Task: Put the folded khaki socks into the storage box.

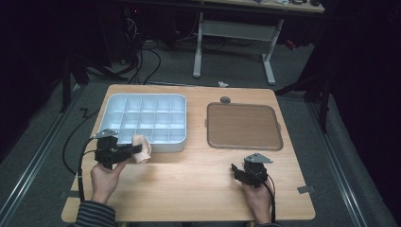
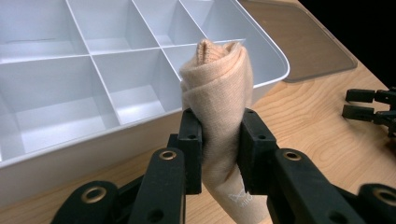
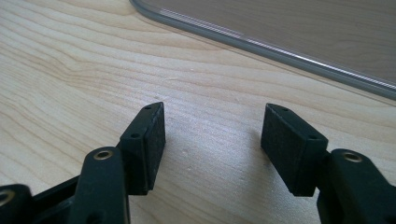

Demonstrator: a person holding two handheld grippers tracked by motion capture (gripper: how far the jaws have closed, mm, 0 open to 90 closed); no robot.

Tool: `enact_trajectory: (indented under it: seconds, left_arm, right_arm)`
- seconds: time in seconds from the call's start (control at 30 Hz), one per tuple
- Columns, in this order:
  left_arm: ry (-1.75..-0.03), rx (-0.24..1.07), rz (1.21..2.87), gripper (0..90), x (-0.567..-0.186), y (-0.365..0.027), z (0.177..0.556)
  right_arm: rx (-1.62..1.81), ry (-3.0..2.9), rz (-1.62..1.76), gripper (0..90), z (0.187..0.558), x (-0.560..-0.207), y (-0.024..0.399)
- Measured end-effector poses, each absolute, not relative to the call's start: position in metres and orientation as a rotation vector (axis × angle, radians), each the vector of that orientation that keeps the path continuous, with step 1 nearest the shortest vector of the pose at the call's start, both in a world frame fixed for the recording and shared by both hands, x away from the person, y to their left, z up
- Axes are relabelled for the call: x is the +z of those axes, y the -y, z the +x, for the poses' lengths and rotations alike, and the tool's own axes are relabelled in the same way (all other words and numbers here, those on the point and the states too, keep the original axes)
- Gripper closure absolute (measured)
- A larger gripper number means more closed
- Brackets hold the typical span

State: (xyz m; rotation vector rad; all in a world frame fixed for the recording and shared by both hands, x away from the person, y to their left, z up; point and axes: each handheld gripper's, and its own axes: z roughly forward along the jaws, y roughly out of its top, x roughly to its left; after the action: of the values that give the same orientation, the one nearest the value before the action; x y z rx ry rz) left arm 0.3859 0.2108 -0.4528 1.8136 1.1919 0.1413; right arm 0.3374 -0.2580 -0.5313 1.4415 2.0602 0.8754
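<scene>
A rolled peach-coloured sock is pinched between the pads of my left gripper, which is shut on it. In the high view the sock hangs at the front right corner of the white compartment tray, with the left gripper pointing right from the person's left hand. The tray's near rim lies just beyond the jaws, and its compartments look empty. My right gripper rests low over the wooden table at the front right. Its jaws stand open with bare wood between them.
A brown flat lid with a clear rim lies right of the tray, just beyond the right gripper. A small grey disc sits at the table's far edge. The floor beyond holds cables and another table's legs.
</scene>
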Motion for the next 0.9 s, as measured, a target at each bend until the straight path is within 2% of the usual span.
enact_trajectory:
  seconds: [0.67, 0.9]
  left_arm:
    - [-1.203, 0.165, 1.799, 73.6, -0.435, -0.221, 0.401]
    - [-1.195, 0.166, 1.841, 73.3, -0.434, -0.220, 0.408]
  right_arm:
    - [0.878, -2.058, 1.446, 40.8, 0.337, -0.531, 0.258]
    - [0.879, -2.057, 1.448, 41.1, 0.337, -0.531, 0.258]
